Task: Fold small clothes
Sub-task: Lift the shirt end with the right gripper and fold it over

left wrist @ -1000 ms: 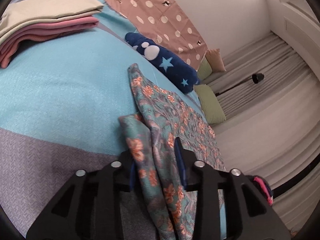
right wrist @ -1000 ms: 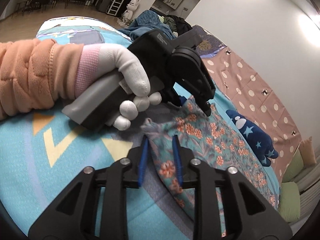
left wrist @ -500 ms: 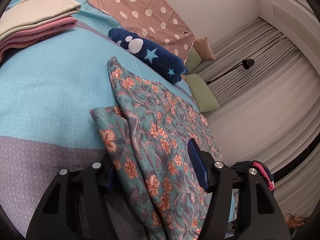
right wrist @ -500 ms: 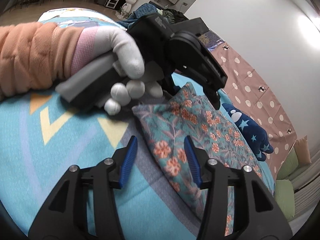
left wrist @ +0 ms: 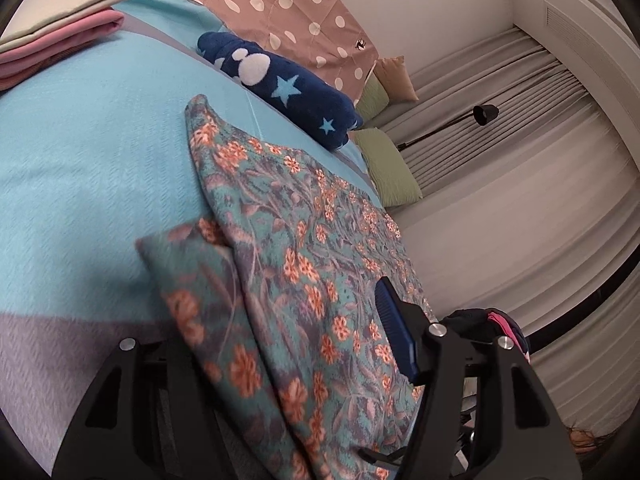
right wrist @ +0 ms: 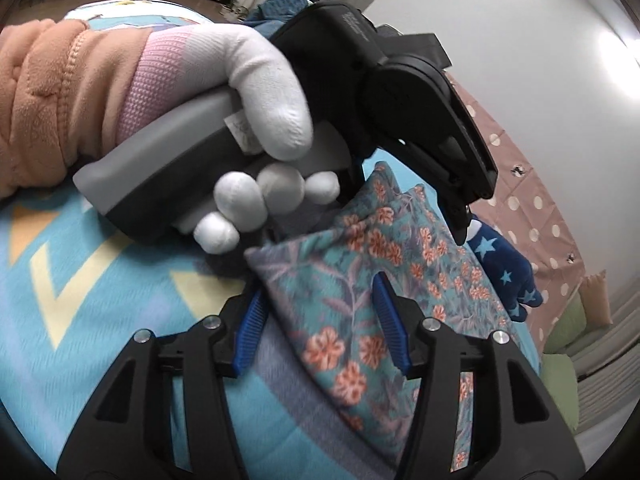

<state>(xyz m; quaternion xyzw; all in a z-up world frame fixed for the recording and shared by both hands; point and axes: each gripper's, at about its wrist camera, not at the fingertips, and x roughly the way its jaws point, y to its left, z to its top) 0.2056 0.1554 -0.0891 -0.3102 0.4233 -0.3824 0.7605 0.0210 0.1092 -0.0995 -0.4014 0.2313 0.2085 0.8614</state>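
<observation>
A teal garment with orange flowers (left wrist: 288, 240) lies folded lengthwise on the light blue bedspread (left wrist: 100, 160). My left gripper (left wrist: 280, 332) is open over its near end. The cloth drapes between the jaws and hides the left pad; the blue right pad (left wrist: 394, 328) stands clear of it. In the right wrist view my right gripper (right wrist: 320, 320) is open too, with a corner of the same garment (right wrist: 380, 280) lying loose between its blue pads. A white-gloved hand (right wrist: 260, 92) in an orange sleeve holds the left gripper just above that corner.
A folded pile of pink and beige clothes (left wrist: 60, 40) sits at the far left. A navy star-patterned roll (left wrist: 280, 80) lies beyond the garment, against a brown polka-dot cloth (left wrist: 288, 12). Green cushions (left wrist: 384, 168) and a dark and pink bundle (left wrist: 492, 324) are at the bed's right edge.
Both grippers have gone from shut on the floral garment to open, letting it go. The cloth has settled flatter on the bed, and the left gripper has tipped a little.
</observation>
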